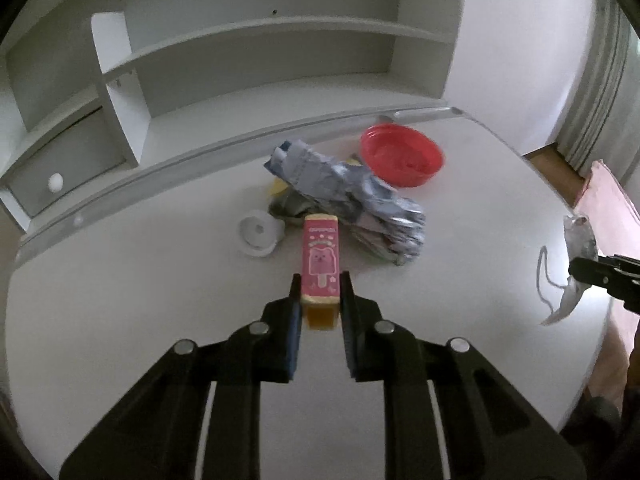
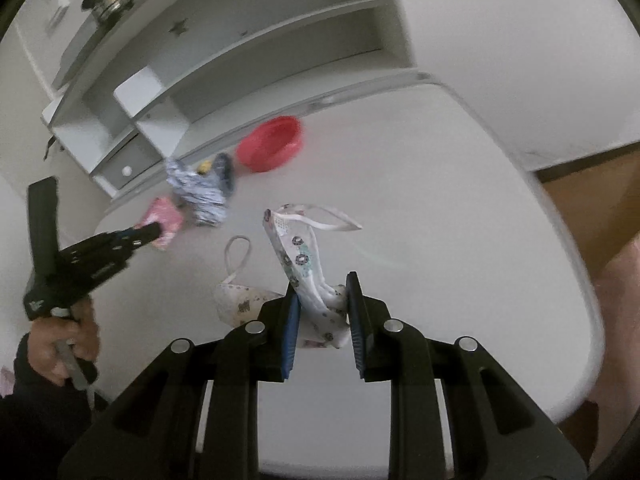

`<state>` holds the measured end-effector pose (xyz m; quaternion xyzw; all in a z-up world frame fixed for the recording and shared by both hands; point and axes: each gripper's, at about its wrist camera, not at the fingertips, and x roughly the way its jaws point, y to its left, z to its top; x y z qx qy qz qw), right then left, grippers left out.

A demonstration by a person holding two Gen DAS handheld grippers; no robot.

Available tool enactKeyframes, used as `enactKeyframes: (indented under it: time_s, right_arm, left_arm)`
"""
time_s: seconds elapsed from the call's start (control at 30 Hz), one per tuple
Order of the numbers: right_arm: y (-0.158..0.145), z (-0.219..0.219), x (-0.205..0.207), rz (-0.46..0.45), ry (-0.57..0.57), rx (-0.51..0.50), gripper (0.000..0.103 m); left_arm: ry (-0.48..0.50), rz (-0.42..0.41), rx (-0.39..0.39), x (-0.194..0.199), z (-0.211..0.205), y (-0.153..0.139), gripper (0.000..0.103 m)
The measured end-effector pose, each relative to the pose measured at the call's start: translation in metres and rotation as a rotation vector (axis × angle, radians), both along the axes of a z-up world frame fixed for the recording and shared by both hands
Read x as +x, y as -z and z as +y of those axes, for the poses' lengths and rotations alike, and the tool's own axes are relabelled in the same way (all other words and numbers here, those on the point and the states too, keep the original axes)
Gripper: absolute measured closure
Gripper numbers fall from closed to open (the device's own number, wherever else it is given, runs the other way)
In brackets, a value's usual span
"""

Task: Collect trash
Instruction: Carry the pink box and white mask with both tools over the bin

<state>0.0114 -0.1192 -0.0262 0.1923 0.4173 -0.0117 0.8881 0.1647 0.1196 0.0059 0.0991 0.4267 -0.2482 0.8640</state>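
Note:
My left gripper is shut on a pink carton with a bear popsicle print, gripping its near end; the right wrist view shows the same carton at that gripper's tip. My right gripper is shut on a white face mask with a printed pattern, whose straps stick up and away. In the left wrist view this gripper is at the table's right edge with the mask in it. A crumpled silver-and-blue wrapper lies just beyond the carton.
A red bowl sits behind the wrapper, and a white cap lies left of the carton. A second white mask lies on the white table by my right gripper. A white shelf unit stands behind. A hand holds the left gripper.

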Motion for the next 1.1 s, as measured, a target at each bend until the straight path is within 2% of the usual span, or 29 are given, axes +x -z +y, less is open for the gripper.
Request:
enactKeyframes:
  time_s: [0.1,0.23,0.4,0.6,0.77,0.83,0.93,1.1]
  right_arm:
    - [0.0,-0.026,-0.037,-0.002,0.09,-0.012,0.081]
    - [-0.002,-0.063,-0.097,-0.016,0.228,-0.023,0.081]
    - [0.01,-0.113,-0.185,0.016,0.438,-0.033,0.081]
    - [0.036,-0.156,-0.281,0.09,0.651,-0.032,0.081]
    - [0.073,-0.183,-0.346,0.187,0.792,-0.024,0.081]
    - [0.09,-0.191,-0.364,0.224,0.827,-0.011,0.081]
    - [0.117,-0.199,-0.384,0.279,0.867,0.014,0.081]
    - [0.159,-0.211,-0.403,0.349,0.894,0.071,0.081]
  left_arm:
    - [0.037,-0.018,-0.006,-0.022,-0.009,-0.011,0.085]
    - [0.151,-0.029,-0.04,-0.058,-0.043,-0.022,0.085]
    - [0.365,-0.021,-0.085,-0.105,-0.122,-0.027,0.085]
    - [0.708,0.047,-0.128,-0.189,-0.238,-0.014,0.085]
    - [0.956,0.153,-0.116,-0.258,-0.327,0.025,0.085]
    - [1.018,0.191,-0.091,-0.279,-0.356,0.047,0.085]
    - [1.087,0.248,-0.051,-0.303,-0.391,0.082,0.085]
    - [1.172,0.251,0.048,-0.334,-0.425,0.129,0.085]
